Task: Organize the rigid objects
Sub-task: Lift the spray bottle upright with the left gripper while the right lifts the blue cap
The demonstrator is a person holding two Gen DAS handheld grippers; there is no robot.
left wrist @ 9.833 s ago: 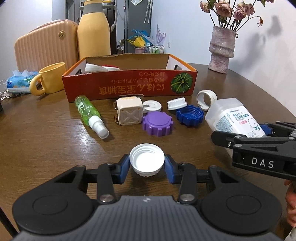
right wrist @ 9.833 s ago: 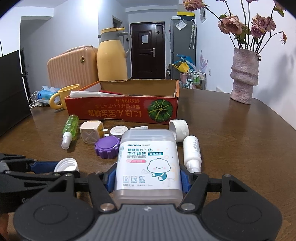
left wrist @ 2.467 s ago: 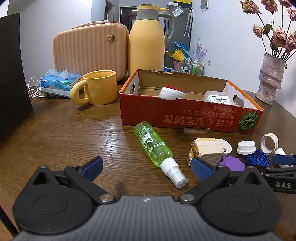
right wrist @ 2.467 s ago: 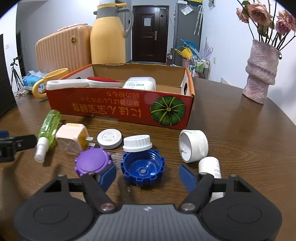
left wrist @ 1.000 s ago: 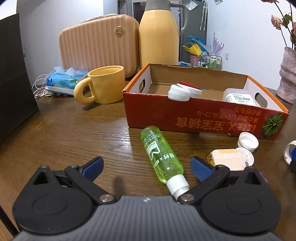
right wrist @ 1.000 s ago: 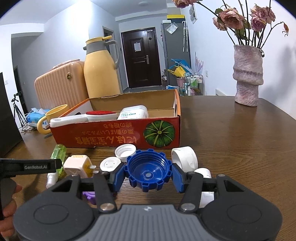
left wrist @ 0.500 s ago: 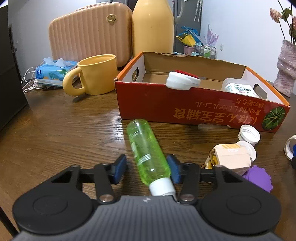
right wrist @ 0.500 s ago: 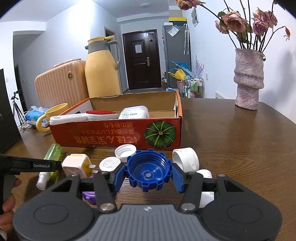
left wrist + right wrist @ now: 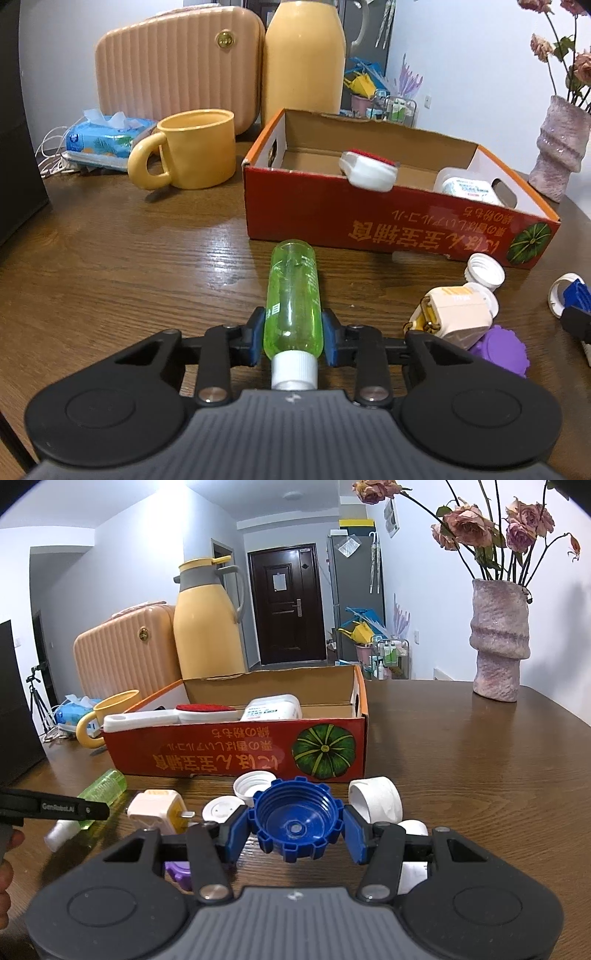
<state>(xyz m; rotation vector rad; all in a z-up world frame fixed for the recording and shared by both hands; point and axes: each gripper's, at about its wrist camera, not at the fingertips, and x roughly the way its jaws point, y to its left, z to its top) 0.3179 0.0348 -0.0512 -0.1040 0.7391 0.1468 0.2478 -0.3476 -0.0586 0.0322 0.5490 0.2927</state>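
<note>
Left gripper (image 9: 293, 334): fingers pinch the green spray bottle (image 9: 293, 301) low on its body, just above the white cap, at centre frame on the wooden surface (image 9: 110, 266).
Right gripper (image 9: 295, 830): fingers clamp the blue ribbed cap (image 9: 295, 821), lower centre of the frame, just in front of the red box (image 9: 236, 753).
Step in hand: likely lifting both pieces into the box.
Doing it well: the bottle is held near one end, so its far end may droop; raise it level, clear the front wall, and set it beside the brush (image 9: 369, 170).
Still loose: plug adapter (image 9: 454, 314), purple cap (image 9: 498, 349), white caps, lower right.
</note>
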